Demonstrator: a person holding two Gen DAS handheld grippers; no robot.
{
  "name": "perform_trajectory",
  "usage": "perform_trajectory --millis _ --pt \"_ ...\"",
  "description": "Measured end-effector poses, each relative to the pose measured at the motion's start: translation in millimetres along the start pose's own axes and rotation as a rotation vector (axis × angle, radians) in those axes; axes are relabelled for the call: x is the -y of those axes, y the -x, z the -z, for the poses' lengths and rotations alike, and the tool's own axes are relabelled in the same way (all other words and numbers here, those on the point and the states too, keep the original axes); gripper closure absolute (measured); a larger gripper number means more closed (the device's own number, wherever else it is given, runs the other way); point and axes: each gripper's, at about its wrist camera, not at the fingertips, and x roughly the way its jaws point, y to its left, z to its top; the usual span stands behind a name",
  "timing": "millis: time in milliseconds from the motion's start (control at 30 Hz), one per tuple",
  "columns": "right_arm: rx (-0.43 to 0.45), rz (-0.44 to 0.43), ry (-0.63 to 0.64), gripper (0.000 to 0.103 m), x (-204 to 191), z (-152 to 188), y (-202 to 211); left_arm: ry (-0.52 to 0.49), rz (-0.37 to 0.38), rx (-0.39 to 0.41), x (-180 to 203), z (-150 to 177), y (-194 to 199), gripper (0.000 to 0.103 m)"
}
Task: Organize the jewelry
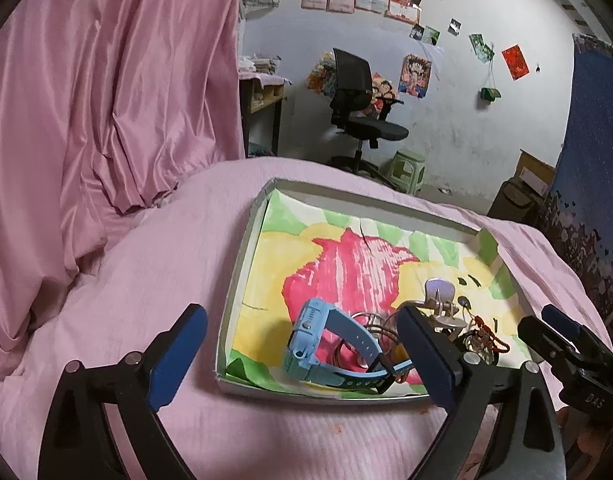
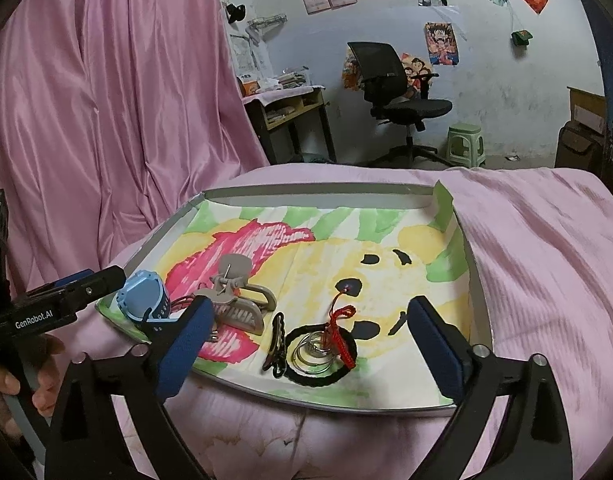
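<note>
Jewelry pieces are seen gathered inside a shallow grey-rimmed tray [image 2: 478, 280] that rests on a bed covered in pink ribbed fabric [image 2: 546, 240]. Nothing is seen lying on the bedding outside the tray, so the gathering is judged largely done; finer sorting may be left, since the pieces are bunched together near the front edge.

The tray is lined with a wrinkled paper drawing in pink, yellow and green. A light blue watch [image 1: 326, 348] with a soft rubbery strap is stood on its side at the left. Beside it a beige plastic claw clip [image 2: 238, 300] is found, then a dark slim hair clip [image 2: 276, 344], then thin metal rings [image 2: 318, 354] with a red woven cord [image 2: 340, 332].

The left gripper [image 1: 302, 360] and right gripper [image 2: 310, 348] are both spread wide, with nothing pressed between their blue padded fingers.
</note>
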Motion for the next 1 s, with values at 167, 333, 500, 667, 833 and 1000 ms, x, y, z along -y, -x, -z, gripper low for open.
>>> perform_trajectory --millis 167,333,500,667,833,1000 --pt "0.032 0.007 -0.002 0.001 1 -1 7 -0.016 0.003 0.047 2 1 9 0.001" --pt "0.056 0.013 -0.006 0.001 1 -3 13 -0.039 0.011 0.118 6 3 22 0.0" --pt "0.075 0.021 -0.011 0.001 3 -5 19 -0.088 -0.011 0.163 14 6 34 0.0" --pt "0.097 0.024 -0.009 0.001 1 -5 28 -0.1 -0.024 0.17 16 10 44 0.0" --pt "0.115 0.026 0.0 0.001 -1 -4 38 -0.101 -0.029 0.172 13 13 56 0.0" --pt "0.124 0.026 0.006 0.001 -4 -1 47 -0.102 -0.037 0.185 13 15 65 0.0"
